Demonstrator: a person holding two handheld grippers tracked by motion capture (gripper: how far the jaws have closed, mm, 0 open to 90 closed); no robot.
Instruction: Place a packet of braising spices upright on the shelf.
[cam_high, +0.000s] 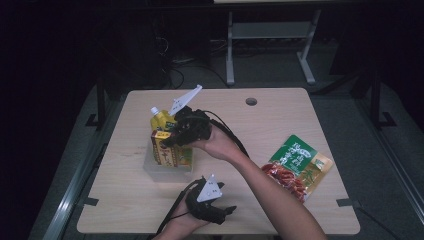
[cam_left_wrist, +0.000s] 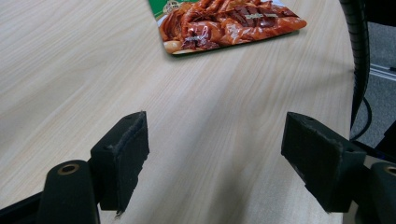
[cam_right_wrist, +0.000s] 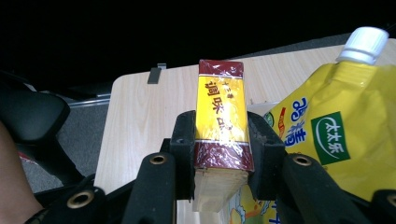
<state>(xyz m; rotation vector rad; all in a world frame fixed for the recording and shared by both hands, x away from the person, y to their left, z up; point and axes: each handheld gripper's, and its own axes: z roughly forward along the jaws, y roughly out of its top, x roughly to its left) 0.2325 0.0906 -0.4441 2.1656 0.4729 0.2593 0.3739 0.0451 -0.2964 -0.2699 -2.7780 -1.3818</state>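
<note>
Right hand-held gripper (cam_right_wrist: 219, 140): closed onto the narrow sides of a yellow-and-maroon box (cam_right_wrist: 220, 121), pads pressing both faces, probably so the carton stays upright while lowered into, or lifted from, the clear bin (cam_high: 156, 169) just below. Immediately beside that grip, on the far side, a yellow spouted pouch (cam_right_wrist: 336, 135) standing in the same bin, white cap up, likely packed upright to save room. Left hand-held gripper (cam_left_wrist: 215, 163): wide open, nothing between the pads, parked low over the bare counter (cam_left_wrist: 70, 70), seemingly waiting. Ahead of it, a red-and-green snack packet (cam_left_wrist: 224, 23) lying flat, well apart, possibly next in line.
</note>
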